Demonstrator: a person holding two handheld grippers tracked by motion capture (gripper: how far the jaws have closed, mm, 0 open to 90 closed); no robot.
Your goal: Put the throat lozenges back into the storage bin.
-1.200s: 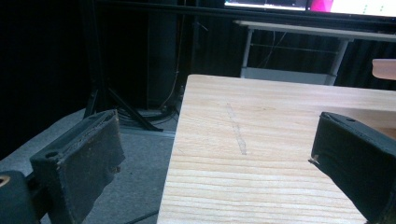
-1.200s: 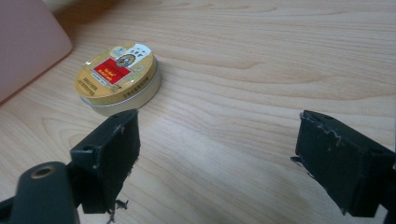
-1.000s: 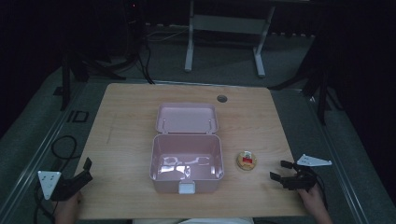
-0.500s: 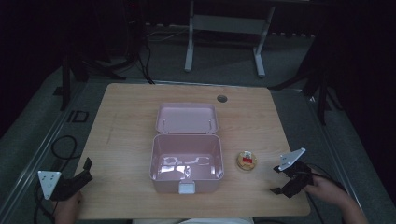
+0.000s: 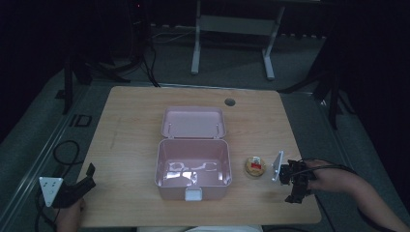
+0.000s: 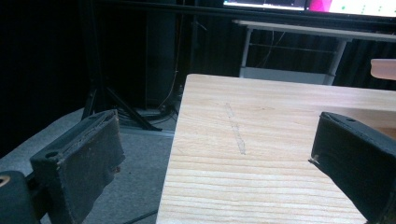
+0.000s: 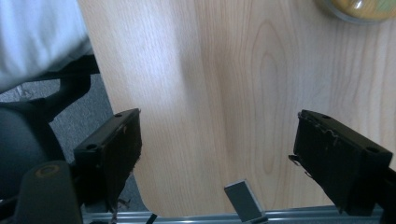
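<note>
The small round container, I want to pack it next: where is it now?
In the high view, the small round container sits on the table, between the open pink box and the right hand-held gripper.

Small round container (image 7: 363, 9) cut off by right gripper view's top edge.

The table (image 5: 135, 121) is pale wood with a fine straight grain — one faint grey streak (image 6: 236, 130) runs across it near its left edge. The open box (image 5: 193, 166) at the middle is soft pink, inside and lid alike, with a whitish latch at its front wall. The small round thing (image 5: 255, 166) toward the right edge is yellow-tan with a red and white patch on top. Both grippers — left gripper (image 5: 72, 191) and right gripper (image 5: 295, 179) — are black, each bearing a light grey plate.
</note>
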